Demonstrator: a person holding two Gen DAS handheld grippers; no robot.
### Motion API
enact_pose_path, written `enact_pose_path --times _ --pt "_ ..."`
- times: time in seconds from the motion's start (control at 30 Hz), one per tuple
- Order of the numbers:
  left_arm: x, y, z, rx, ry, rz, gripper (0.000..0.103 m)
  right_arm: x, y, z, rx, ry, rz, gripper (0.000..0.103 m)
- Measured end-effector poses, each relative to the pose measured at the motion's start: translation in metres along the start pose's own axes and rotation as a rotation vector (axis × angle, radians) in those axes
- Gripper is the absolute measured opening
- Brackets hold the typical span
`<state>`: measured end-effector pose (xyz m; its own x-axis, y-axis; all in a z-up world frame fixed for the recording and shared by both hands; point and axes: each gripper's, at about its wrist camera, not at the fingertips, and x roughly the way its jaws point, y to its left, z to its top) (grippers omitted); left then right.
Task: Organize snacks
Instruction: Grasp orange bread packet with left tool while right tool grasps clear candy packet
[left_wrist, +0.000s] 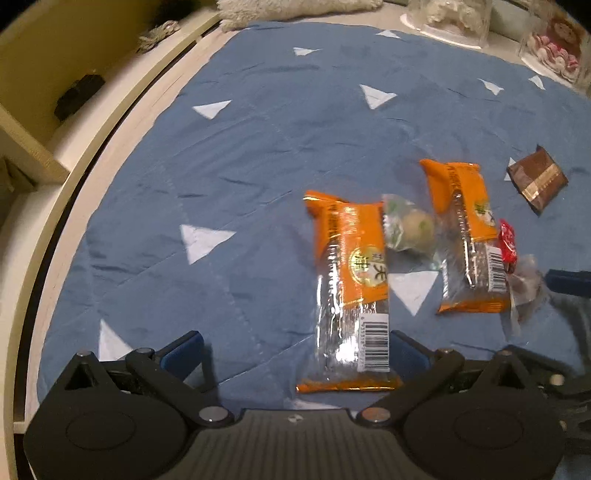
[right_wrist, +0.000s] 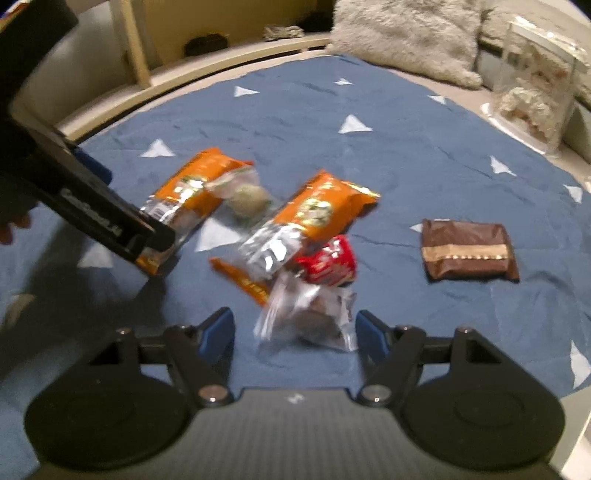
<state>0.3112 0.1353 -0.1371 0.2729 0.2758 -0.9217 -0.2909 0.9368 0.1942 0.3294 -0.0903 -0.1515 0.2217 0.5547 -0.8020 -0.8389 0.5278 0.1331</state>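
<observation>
Right wrist view, nearest first: the right claw (right_wrist: 295, 330) stands partly open, its blue pads either side of a clear crinkled wrapper holding a dark brown cake (right_wrist: 314, 317). The right pad looks close to the wrapper's edge, the left pad stands apart, and nothing is gripped yet; blur hides whether there is contact. Just beyond, touching that wrapper, lies a small red foil snack packet (right_wrist: 328, 263), half tucked under an orange and silver foil bar packet (right_wrist: 303, 225). These seem dropped in a loose heap, so picking the clear wrapper off the near edge disturbs the least.

Left wrist view: the left claw (left_wrist: 295, 352) is spread wide and empty, with a second orange and silver bar packet (left_wrist: 351, 288) lying lengthwise between its pads, nearer the right one. A clear wrapper with a pale green round cake (left_wrist: 410, 230) leans on that packet's far end.

Farther right, well apart, a brown foil packet with a gold band (right_wrist: 469, 251) lies flat on the blue quilted bedspread with white triangles (right_wrist: 369, 166).
</observation>
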Motion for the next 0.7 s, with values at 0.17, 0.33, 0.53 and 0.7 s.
enact_pose_path --times 0.17,0.33,0.53,0.7 --pt "-0.011 0.002 0.002 -0.011 -0.073 -0.057 0.094 -0.011 -0.014 0.001 0.126 -0.039 -0.012 0.091" --pt "-0.014 -0.008 0.008 -0.024 -0.096 -0.173 0.077 -0.004 -0.037 0.002 0.378 -0.053 0.025 0.089" --pt "-0.002 -0.023 0.009 0.002 -0.070 -0.163 0.067 0.014 -0.040 0.000 0.477 0.009 0.013 0.079" --pt "0.002 -0.019 0.010 -0.025 -0.078 -0.143 0.056 0.021 -0.032 -0.001 0.430 0.010 -0.033 0.070"
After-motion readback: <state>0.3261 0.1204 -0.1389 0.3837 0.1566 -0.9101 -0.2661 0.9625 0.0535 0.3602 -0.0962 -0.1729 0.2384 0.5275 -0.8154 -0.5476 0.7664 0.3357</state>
